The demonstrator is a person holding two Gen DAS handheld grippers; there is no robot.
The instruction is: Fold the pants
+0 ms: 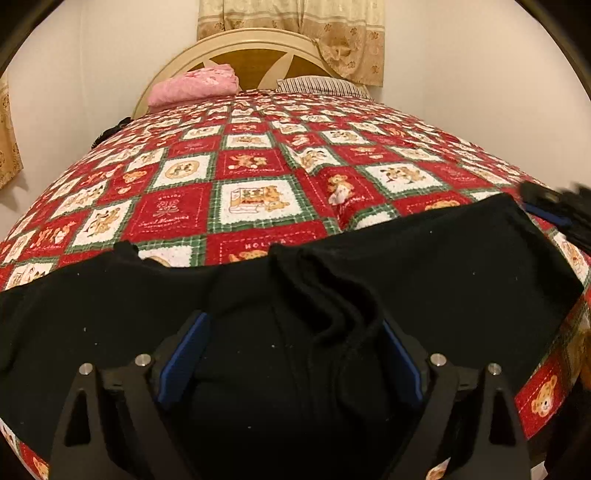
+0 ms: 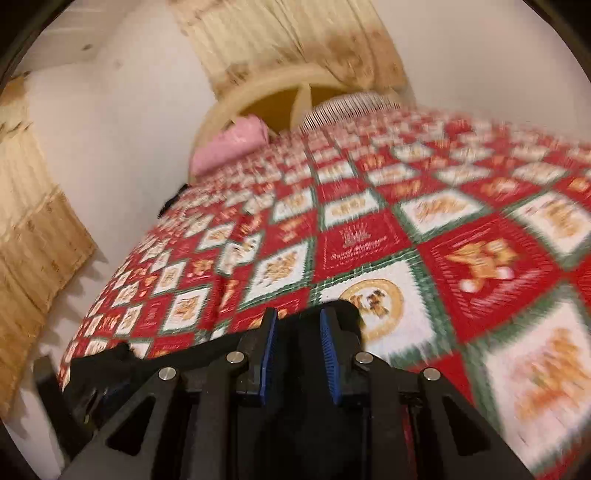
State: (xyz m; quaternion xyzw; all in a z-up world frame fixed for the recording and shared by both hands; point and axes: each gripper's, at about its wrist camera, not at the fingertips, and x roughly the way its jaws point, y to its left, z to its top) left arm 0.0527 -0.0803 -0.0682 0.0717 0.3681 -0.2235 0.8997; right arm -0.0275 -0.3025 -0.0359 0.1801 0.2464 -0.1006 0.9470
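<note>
My left gripper (image 1: 291,354) hangs over the black pants (image 1: 424,266), which lie across the near edge of the bed, on the quilt (image 1: 255,162). Its blue-padded fingers (image 1: 184,354) are spread wide, one either side of a bunched ridge of the black cloth with a drawstring (image 1: 332,295) trailing over it; the pads stand clear of the fabric at their sides, so nothing is pinched there.

My right gripper (image 2: 298,345) has its fingers (image 2: 269,350) drawn close together with dark pants fabric (image 2: 347,314) between them, and the pads look pressed on that fold. From the left camera it shows as a blur (image 1: 554,210) at the far right corner of the pants, toward the right edge of the bed.

The quilt is a red, white and green patchwork of teddy-bear squares covering the whole bed. At the head end a folded pink blanket (image 1: 195,86) lies toward the left corner and a striped pillow (image 1: 321,85) toward the right, both against a rounded cream headboard (image 1: 251,48) with a brown centre. Behind it hangs a beige patterned curtain (image 1: 295,22); another curtain (image 2: 33,236) hangs on the white wall (image 1: 81,74) beyond the left edge of the bed.
</note>
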